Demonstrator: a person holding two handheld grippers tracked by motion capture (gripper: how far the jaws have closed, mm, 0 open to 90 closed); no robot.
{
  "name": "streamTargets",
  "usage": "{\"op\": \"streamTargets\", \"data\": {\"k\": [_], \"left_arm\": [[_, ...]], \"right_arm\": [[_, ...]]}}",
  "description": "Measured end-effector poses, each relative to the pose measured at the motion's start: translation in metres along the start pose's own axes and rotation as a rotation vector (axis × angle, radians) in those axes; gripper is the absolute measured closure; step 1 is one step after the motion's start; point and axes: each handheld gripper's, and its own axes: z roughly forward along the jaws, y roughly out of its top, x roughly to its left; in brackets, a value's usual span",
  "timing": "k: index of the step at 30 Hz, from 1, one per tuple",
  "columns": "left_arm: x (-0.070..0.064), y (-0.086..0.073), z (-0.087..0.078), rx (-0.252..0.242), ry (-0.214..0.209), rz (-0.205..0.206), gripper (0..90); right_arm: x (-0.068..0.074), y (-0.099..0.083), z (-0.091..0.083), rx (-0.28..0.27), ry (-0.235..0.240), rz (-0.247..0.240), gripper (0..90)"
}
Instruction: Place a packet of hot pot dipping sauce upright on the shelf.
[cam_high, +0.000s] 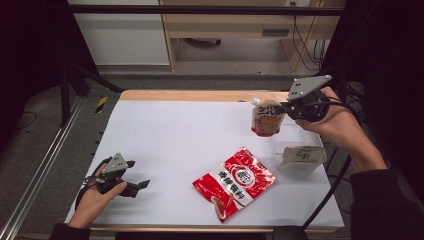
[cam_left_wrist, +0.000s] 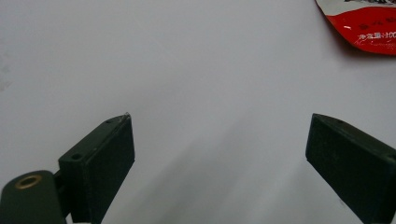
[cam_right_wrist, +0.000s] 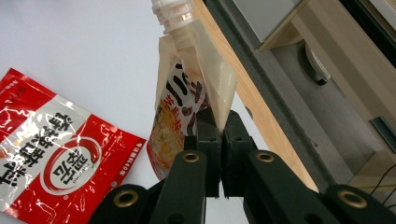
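- White table (cam_high: 165, 135) stands before a wooden cabinet.
- My right gripper (cam_right_wrist: 220, 140) pinches the spouted sauce pouch (cam_right_wrist: 187, 98) by its edge, lifted at the far right.
- My left gripper (cam_left_wrist: 219, 154) rests near left, jaws wide apart, holding nothing.
- Red seasoning packet (cam_high: 234, 182) lies flat, near centre.

Table (cam_high: 165, 130) bright, surroundings dark; gripper views soft, maybe motion blur.

A recording lab: white-topped table (cam_high: 165, 130), black metal frame (cam_high: 200, 9), loose cables (cam_high: 305, 45), bare floor.
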Motion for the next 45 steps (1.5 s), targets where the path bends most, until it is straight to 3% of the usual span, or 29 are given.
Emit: {"op": "streamTargets", "data": {"k": [12,18,31,45], "left_arm": [[-0.001,0.0,0.001,0.001,-0.006,0.005,7.8],[-0.001,0.0,0.001,-0.001,-0.004,0.002,7.8],[-0.001,0.0,0.001,0.003,-0.004,0.004,7.8],[-0.001,0.0,0.001,0.002,-0.008,0.004,7.8]], "right_arm": [[-0.018,-0.027,-0.003,0.018,-0.03,0.057,88.3],[-0.024,-0.044,-0.001,0.034,-0.022,0.082,88.3],[-0.022,-0.076,0.001,0.082,0.018,0.125,88.2],[-0.018,-0.084,0.004,0.089,0.052,0.129,88.2]]}}
